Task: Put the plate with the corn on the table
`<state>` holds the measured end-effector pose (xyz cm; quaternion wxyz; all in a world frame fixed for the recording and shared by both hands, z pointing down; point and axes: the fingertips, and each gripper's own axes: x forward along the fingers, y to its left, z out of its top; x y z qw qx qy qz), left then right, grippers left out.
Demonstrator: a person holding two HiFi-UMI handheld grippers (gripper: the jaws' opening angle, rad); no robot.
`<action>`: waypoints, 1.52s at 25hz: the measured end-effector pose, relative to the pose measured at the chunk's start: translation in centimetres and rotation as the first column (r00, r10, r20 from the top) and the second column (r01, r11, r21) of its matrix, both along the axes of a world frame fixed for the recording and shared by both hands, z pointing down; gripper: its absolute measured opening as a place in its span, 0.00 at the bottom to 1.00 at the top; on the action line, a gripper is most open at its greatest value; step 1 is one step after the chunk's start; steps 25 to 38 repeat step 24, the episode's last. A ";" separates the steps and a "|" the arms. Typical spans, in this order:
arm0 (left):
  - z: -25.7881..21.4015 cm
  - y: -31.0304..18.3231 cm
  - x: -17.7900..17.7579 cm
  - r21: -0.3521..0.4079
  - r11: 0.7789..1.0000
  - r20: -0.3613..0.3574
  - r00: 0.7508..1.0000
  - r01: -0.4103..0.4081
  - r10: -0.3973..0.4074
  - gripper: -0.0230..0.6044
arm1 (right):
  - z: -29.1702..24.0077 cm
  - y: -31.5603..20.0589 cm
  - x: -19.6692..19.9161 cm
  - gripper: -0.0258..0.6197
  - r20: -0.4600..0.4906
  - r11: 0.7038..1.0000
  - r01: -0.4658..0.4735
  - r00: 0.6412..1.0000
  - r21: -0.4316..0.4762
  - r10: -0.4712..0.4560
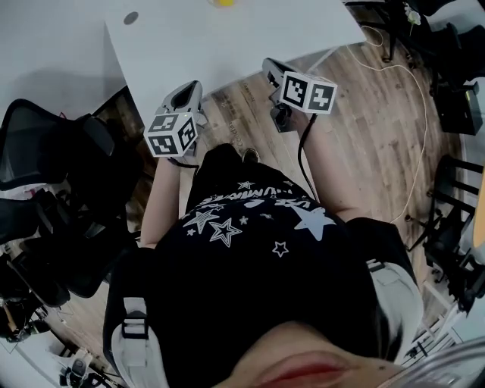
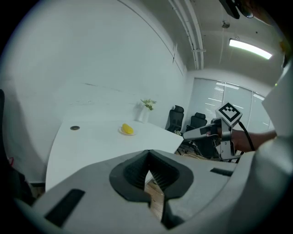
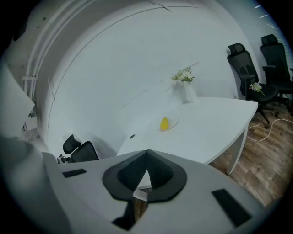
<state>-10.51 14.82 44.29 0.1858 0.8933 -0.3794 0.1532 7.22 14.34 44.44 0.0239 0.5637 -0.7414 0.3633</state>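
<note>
A small white plate with a yellow corn cob lies on the white table, far from both grippers. In the head view only a bit of the yellow corn shows at the top edge. My left gripper hovers at the table's near edge, shut and holding nothing. My right gripper is over the wooden floor beside the table corner, also shut and holding nothing. It shows in the left gripper view as well, with its marker cube.
A vase of flowers stands at the table's far side. A round cable grommet sits in the tabletop. Black office chairs flank the table. A cable runs across the floor.
</note>
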 end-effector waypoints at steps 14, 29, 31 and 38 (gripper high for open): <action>-1.0 2.9 -1.8 0.018 0.997 -0.015 0.997 -0.073 0.073 0.05 | 0.0 3.5 -2.9 0.05 -0.041 0.999 -0.035 0.999 -0.002 0.035; -1.5 7.5 -8.5 0.037 0.994 -0.043 0.994 -0.099 0.101 0.05 | -1.5 8.8 -9.7 0.05 -0.081 0.998 -0.060 0.995 0.032 0.063; -1.5 7.5 -8.5 0.037 0.994 -0.043 0.994 -0.099 0.101 0.05 | -1.5 8.8 -9.7 0.05 -0.081 0.998 -0.060 0.995 0.032 0.063; -1.5 7.5 -8.5 0.037 0.994 -0.043 0.994 -0.099 0.101 0.05 | -1.5 8.8 -9.7 0.05 -0.081 0.998 -0.060 0.995 0.032 0.063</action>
